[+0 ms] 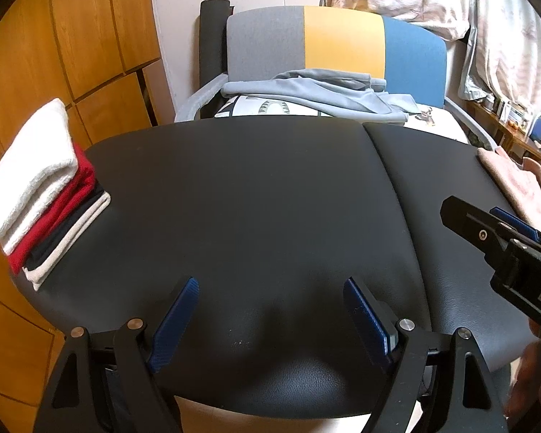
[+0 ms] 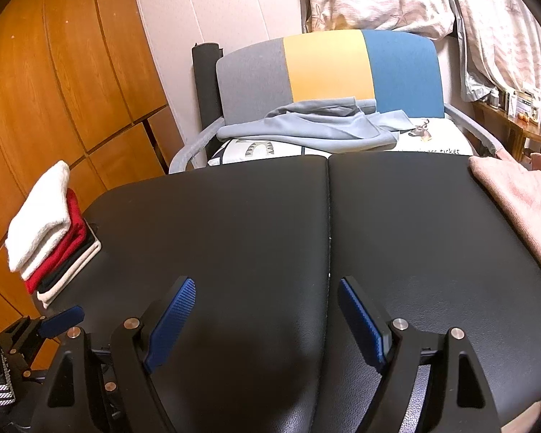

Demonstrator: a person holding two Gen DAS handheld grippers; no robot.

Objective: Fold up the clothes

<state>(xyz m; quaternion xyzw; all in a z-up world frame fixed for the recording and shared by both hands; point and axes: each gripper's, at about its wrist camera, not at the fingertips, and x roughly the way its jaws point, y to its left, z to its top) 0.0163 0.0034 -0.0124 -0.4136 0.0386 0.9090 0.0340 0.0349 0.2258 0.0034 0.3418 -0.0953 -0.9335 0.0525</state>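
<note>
Left wrist view: the left gripper (image 1: 270, 319) is hovering above the near part of the black bench (image 1: 256, 195), its blue fingers (image 1: 175, 324) spread wide and holding nothing. Taking the bench as reference, a stack of folded clothes (image 1: 41, 187) is sitting on its left end, white on top, then red, dark and pale layers beneath. A pink garment (image 1: 519, 184) is lying unfolded on its right end. The right gripper (image 1: 487, 231) is entering from the right, above the bench's right half; whether its fingers are apart cannot be told from this angle. Beyond the far edge of the bench, a chair (image 1: 339, 41) with grey, yellow and blue back panels is carrying a crumpled light blue garment (image 1: 317, 92).

Right wrist view: the right gripper (image 2: 267, 319) is hovering above the bench (image 2: 432, 238), near its centre seam, fingers (image 2: 171, 321) spread wide and empty. The stack of folded clothes (image 2: 48, 231) is resting on the bench's left end. The pink garment (image 2: 523, 202) is draping over the right end. Part of the left gripper (image 2: 59, 317) is showing at the bench's near left corner. The light blue garment (image 2: 317, 122) is lying on the chair (image 2: 328, 65) behind the bench.
</note>
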